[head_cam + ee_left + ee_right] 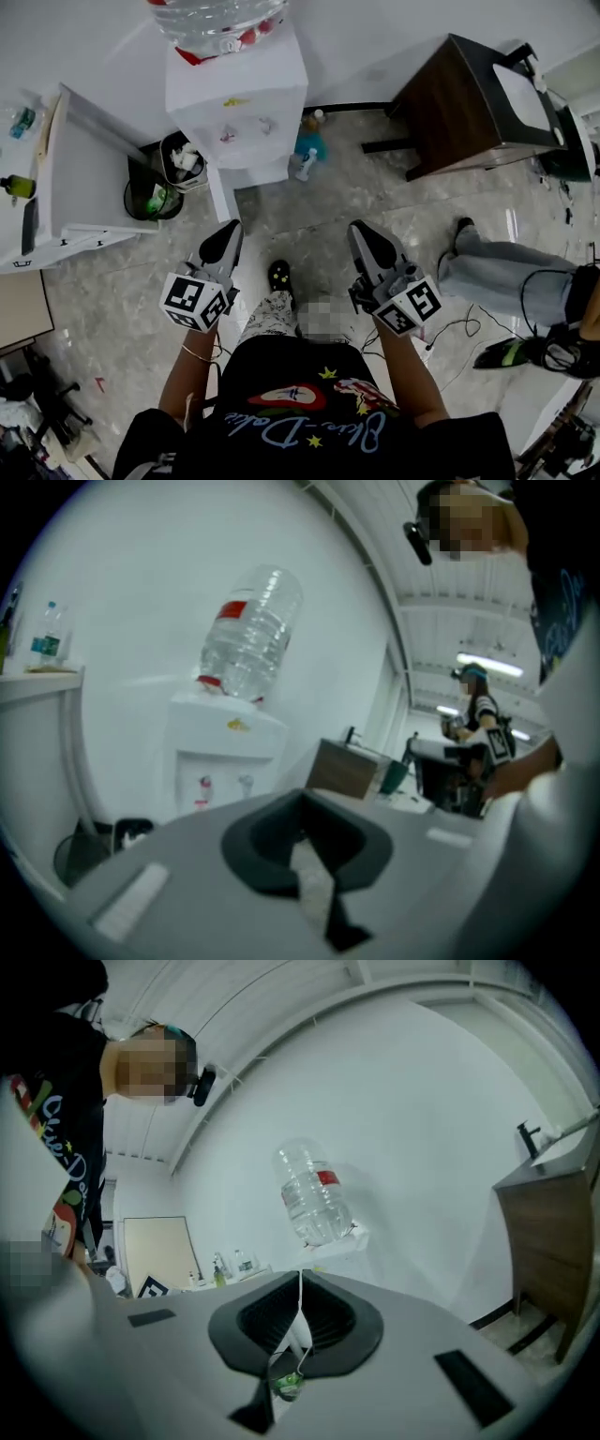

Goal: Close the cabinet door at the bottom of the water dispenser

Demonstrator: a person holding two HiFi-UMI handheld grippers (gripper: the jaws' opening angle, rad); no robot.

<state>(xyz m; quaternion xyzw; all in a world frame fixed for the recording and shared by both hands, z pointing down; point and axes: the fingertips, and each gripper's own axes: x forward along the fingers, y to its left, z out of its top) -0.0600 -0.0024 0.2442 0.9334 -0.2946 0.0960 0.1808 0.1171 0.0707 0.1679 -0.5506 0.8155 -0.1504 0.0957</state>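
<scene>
Polished marble floor (375, 202) fills the head view, with a white wall along the top edge. At the upper centre stands the white water dispenser (239, 103), an upturned clear bottle (220, 19) with a red label seated on top. The cabinet door (221, 194) at its base is swung open: a white panel juts from the lower left corner of the dispenser toward the person, edge-on to the camera. Just left of it sits a round trash bin (150, 192) with a black liner and litter inside, and further left a white desk (84, 178). A blue spray bottle (307, 150) stands on the floor at the dispenser's right, and a dark wooden cabinet (459, 94) occupies the upper right.

Both tools hang below centre, well apart from the door. The left hand-held gripper (228, 234) has its jaws pressed together on nothing. The right hand-held gripper (359, 232) is likewise closed and empty, its own view showing only a thin seam between the pads.
</scene>
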